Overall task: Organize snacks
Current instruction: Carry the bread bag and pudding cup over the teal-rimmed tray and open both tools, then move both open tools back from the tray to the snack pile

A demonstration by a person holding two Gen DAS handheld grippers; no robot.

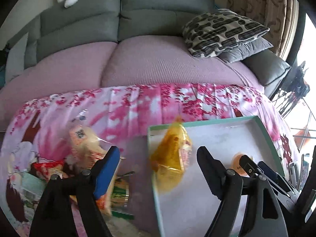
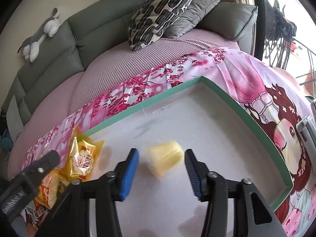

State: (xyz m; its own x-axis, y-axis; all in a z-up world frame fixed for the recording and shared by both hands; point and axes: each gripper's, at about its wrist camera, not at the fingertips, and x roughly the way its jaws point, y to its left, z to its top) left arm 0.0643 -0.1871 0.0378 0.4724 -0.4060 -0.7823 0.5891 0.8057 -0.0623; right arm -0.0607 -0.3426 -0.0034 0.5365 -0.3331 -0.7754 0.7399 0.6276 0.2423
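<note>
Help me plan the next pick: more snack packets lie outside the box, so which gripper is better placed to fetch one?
Left, probably. The left gripper is open beside the snack pile on the cloth, while the right gripper is open over the box, around the yellow jelly cup.

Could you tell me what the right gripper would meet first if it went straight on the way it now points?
Most likely the yellow jelly cup, lying on its side between the open jaws of the right gripper, on the tray floor. Depth is unclear, so it might touch the floor first.
</note>
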